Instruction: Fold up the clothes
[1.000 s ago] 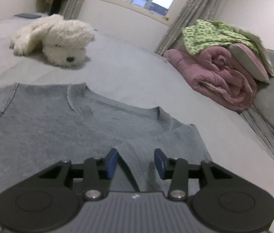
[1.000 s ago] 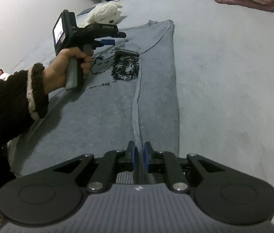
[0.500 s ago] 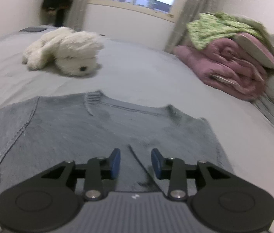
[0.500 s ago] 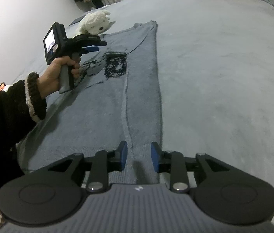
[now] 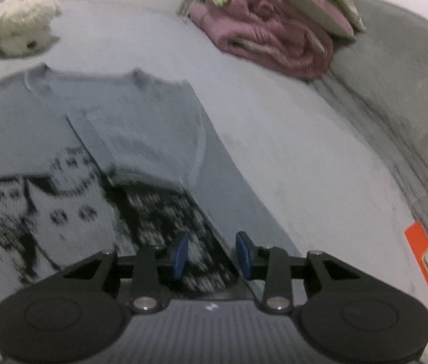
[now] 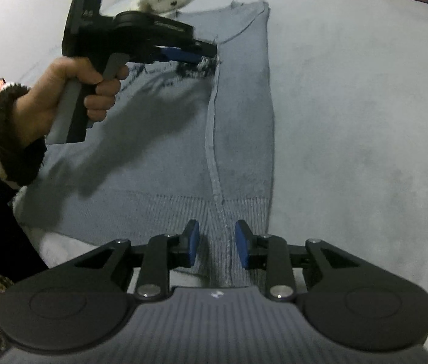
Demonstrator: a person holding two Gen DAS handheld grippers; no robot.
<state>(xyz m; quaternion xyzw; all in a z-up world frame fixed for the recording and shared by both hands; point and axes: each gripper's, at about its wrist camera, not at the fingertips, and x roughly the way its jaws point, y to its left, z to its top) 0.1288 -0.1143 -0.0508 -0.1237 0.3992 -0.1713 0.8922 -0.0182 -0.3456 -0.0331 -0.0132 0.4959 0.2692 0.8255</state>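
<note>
I am keeping the grey sweater [image 6: 159, 163] spread flat on the bed [image 6: 350, 127], its right side already folded in over the body so the folded edge runs straight from the hem up toward the collar. My right tongs [image 6: 217, 244] have just been opening and are now standing spread, one pad on each side of the seam at the ribbed hem, with nothing pinched. I judge I am leaving that corner to lie where the fold wants it. My left tongs [image 5: 212, 251] are hovering over the dark printed pattern near the chest, also spread and holding nothing. The folded-in sleeve [image 5: 141, 139] is lying across the chest, keeping the package narrow. The plush toy [image 5: 13, 25] and the rolled pink blanket [image 5: 271, 36] are lying well apart from the sweater.
</note>
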